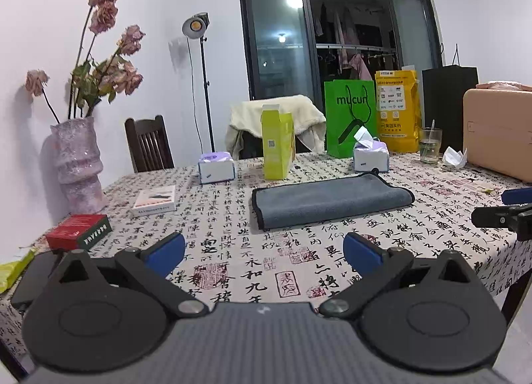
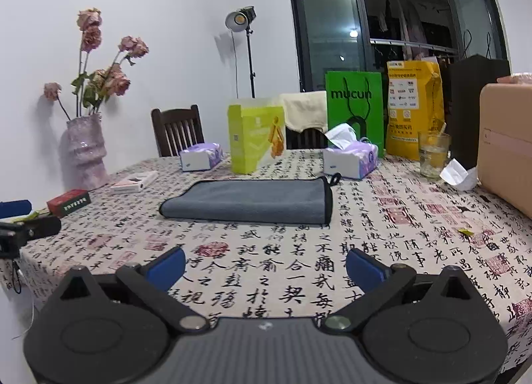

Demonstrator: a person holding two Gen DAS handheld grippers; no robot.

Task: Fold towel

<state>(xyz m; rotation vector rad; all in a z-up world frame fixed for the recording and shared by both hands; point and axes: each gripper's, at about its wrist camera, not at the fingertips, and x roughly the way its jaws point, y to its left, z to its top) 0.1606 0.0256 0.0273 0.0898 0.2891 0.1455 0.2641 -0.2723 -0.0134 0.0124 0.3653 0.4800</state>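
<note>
A grey towel (image 1: 332, 199) lies flat on the desk (image 1: 232, 251), out in front of both grippers and well short of the row of boxes and bags behind it. It already looks doubled over: a rounded fold runs along one long side, and the black-trimmed edges sit stacked at one short end, where a small hanging loop (image 2: 333, 179) sticks out.

The left gripper (image 1: 264, 252) hangs above the near part of the desk with its blue fingers (image 1: 166, 252) spread wide and nothing between them. The right gripper (image 2: 266, 262) is the same: fingers (image 2: 364, 269) apart, empty, well back from the cloth.

The towel looks like soft, thick microfibre, so it should be light, limp and without any stiffness of its own. Lifted by one point it would likely sag and bunch, so a corner for each gripper seems the safer hold. The stitched black trim is probably the firmest part to pinch, and the two corners of the short end with the loop look easiest to reach. Because the layers are stacked, the fingers would need to catch both together, or the top sheet may peel away alone. The patterned tablecloth underneath could also be nipped by a low pinch.
</note>
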